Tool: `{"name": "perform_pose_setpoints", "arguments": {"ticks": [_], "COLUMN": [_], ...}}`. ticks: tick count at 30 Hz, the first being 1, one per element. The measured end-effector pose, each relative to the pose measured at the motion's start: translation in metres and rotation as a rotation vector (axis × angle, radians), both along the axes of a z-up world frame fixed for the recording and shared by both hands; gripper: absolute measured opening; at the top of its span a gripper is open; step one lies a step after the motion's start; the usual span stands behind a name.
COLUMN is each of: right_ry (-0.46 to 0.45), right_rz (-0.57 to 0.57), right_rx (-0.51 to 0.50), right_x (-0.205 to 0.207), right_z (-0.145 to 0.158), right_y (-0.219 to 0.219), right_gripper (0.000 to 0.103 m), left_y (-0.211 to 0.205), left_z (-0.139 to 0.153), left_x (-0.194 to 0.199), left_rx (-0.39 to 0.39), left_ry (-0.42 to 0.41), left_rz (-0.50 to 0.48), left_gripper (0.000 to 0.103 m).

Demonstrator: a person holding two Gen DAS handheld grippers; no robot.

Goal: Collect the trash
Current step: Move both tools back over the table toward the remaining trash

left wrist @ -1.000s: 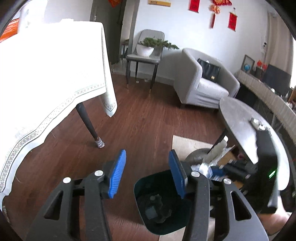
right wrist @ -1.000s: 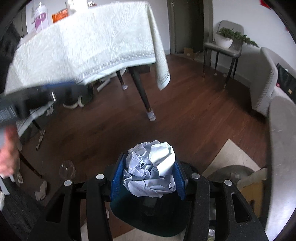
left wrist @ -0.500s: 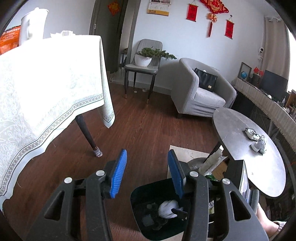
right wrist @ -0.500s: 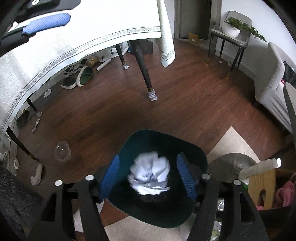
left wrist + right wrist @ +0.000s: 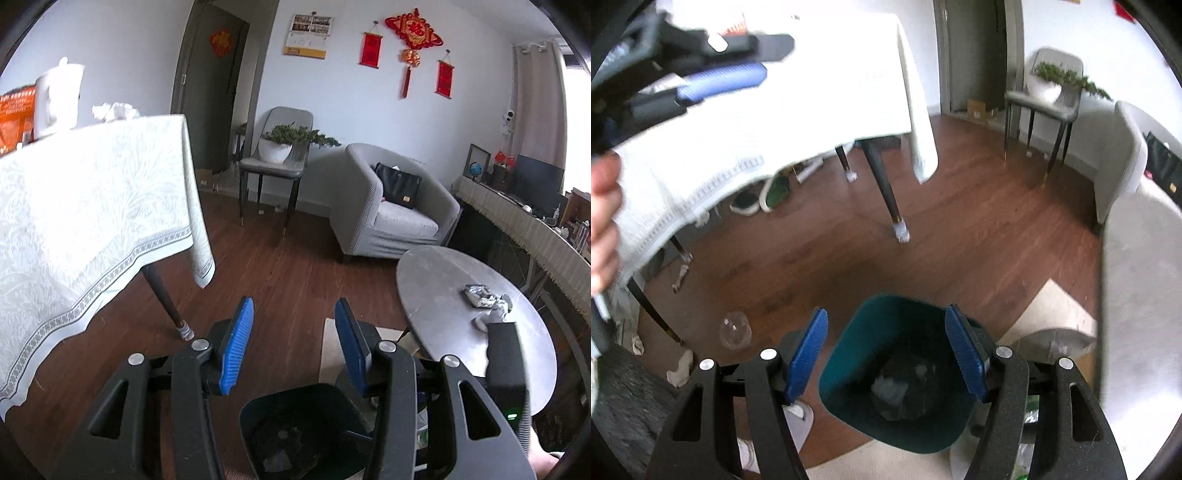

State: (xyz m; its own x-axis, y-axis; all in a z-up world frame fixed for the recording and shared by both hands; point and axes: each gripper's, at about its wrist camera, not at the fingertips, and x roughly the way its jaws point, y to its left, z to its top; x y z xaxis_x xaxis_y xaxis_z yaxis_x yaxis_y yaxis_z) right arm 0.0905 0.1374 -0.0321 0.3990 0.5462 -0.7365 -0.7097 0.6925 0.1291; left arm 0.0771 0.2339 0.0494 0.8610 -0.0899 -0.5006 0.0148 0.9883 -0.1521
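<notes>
While both tools hung above the dark green bin [image 5: 897, 373], the right gripper [image 5: 892, 354] had its ribbed blue pads [image 5: 964, 356] spread wide with nothing between them, one pad on each side of the bin's mouth in the right wrist view. Down inside that smooth, round-cornered plastic bin lay the crumpled pale paper [image 5: 890, 389], a wrinkled wad resting on the bottom among darker, blurred scraps.

The left gripper [image 5: 293, 347] was likewise parted and empty, its matte black arms carrying the same ridged blue pads [image 5: 236, 350]; the bin [image 5: 306, 432] showed just below it in the left wrist view, with a pale scrap [image 5: 277, 461] at its bottom.

Left of the bin stood a table draped in a white cloth [image 5: 85, 229] with a woven leaf pattern and a grey lace-like border, on slim dark tapered legs. Right of the bin sat a round grey stone-look table [image 5: 461, 291] bearing small crumpled foil-like bits [image 5: 480, 297]. Under the bin's right edge lay a beige rug [image 5: 1049, 314] on brown wood-plank flooring [image 5: 288, 273], and a clear, rounded glass-like thing [image 5: 735, 328] lay on the floor left of the bin.
</notes>
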Motion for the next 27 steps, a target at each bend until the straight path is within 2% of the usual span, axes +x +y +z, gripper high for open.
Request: {"name": "perform_pose_setpoints", "arguments": {"ticks": [4,9,18,27], "right_ry": [-0.048,-0.084,-0.110,-0.118], "right_rz": [-0.014,-0.062,-0.195,-0.325], "right_rx": [0.053,0.069,0.087,0.094], "right_x": [-0.003,-0.002,0.011,0.026], "right_z": [0.025,0.044,0.056,0.060], "right_y": [-0.021,-0.053,-0.131,-0.202], "right_gripper": [0.067,0.067,0.067,0.067], "left_y": [-0.013,-0.037,-0.094,-0.152], "left_z": [0.005,0.008,0.002,-0.010], "left_x": [0.002,0.007,0.022,0.038], "left_rx": [-0.016,-0.011,0.014,0.091], "left_ry": [-0.019,-0.021,0.007,0.036], "left_rz": [-0.016,-0.039,-0.119,-0.216], "left_gripper": [0.050,0.050,0.054,0.061]}}
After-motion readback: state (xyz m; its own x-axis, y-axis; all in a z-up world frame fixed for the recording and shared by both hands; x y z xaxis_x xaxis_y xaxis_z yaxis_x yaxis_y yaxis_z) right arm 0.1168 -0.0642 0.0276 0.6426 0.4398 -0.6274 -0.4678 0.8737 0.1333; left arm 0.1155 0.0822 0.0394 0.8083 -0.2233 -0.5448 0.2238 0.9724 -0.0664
